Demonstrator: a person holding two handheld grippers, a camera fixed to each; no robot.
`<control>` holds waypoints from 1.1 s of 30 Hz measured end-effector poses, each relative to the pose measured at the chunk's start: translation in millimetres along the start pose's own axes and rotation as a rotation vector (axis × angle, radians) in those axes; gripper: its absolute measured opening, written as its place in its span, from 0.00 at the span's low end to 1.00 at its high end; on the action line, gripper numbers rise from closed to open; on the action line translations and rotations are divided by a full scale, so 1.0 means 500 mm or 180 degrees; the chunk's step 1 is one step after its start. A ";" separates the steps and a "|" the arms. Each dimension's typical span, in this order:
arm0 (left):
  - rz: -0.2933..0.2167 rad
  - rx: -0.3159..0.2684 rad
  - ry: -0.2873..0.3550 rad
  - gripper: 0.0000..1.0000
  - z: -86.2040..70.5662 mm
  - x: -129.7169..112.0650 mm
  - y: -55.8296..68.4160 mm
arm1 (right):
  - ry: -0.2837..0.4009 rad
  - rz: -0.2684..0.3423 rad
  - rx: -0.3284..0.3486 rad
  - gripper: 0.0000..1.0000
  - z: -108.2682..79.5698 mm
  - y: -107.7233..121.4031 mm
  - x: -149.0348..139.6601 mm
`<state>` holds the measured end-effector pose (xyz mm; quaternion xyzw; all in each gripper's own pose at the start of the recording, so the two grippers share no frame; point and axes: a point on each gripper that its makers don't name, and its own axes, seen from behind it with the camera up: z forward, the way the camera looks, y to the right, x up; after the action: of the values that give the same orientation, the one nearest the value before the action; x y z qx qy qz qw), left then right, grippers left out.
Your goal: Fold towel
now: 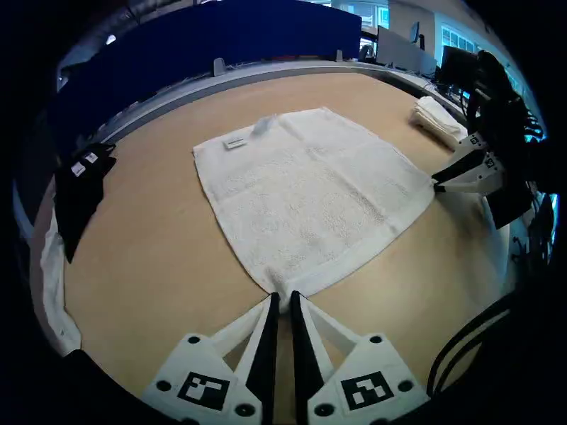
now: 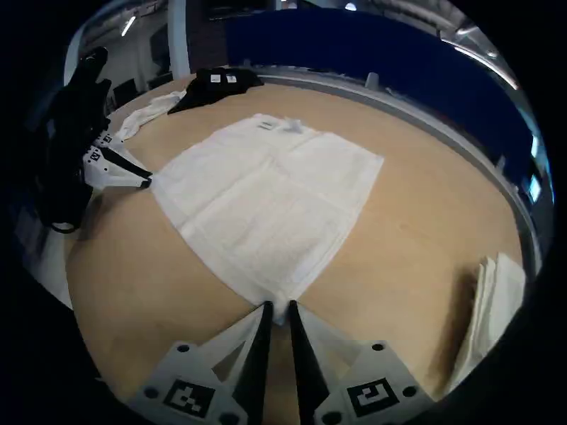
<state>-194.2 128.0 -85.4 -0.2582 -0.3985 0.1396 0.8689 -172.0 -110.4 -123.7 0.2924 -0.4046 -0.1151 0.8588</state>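
Note:
A white towel point(image 1: 305, 191) lies spread flat on the wooden table point(image 1: 156, 248), with a small label point(image 1: 234, 143) near its far corner. In the left gripper view, my left gripper point(image 1: 283, 297) is shut on the towel's near corner, low over the table. Farther right in that view, my right gripper point(image 1: 436, 183) holds the neighbouring corner, with a dark-gloved hand behind it. In the right gripper view, the towel point(image 2: 269, 198) runs away from my right gripper point(image 2: 276, 306), which pinches its near corner. The left gripper point(image 2: 145, 183) sits at the towel's left corner there.
A stack of folded white towels point(image 1: 439, 117) point(image 2: 496, 304) rests at the table's edge. A black cloth point(image 1: 81, 184) point(image 2: 216, 81) and a white cloth point(image 1: 53, 283) point(image 2: 149, 110) lie at another edge. A blue partition point(image 1: 212, 42) runs behind the table.

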 end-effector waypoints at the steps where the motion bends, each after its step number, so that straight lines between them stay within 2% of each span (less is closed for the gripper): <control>1: 0.0011 -0.0007 0.0002 0.12 -0.001 0.000 0.003 | 0.0001 0.0005 -0.0007 0.17 -0.001 0.001 0.001; 5: -0.0007 -0.0037 -0.0001 0.12 -0.008 0.001 0.012 | 0.0020 0.0005 -0.0027 0.17 -0.008 0.008 0.006; 11: -0.0121 -0.0067 0.0001 0.12 -0.021 0.012 0.018 | 0.0067 0.0016 -0.0034 0.17 -0.026 0.012 0.021; 15: -0.0127 -0.0081 -0.0025 0.12 -0.039 0.018 0.023 | 0.0114 0.0009 -0.0043 0.17 -0.041 0.011 0.034; 20: -0.0134 -0.0100 -0.0039 0.12 -0.066 0.026 0.029 | 0.0160 -0.0023 -0.0039 0.17 -0.067 0.007 0.052; 33: -0.0274 -0.0175 -0.0090 0.11 -0.153 0.043 0.051 | 0.0249 -0.0105 0.0025 0.17 -0.154 -0.019 0.100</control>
<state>-122.8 133.2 -128.2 -0.2627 -0.4251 0.0947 0.8610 -80.7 -108.3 -136.6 0.3066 -0.3664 -0.1162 0.8708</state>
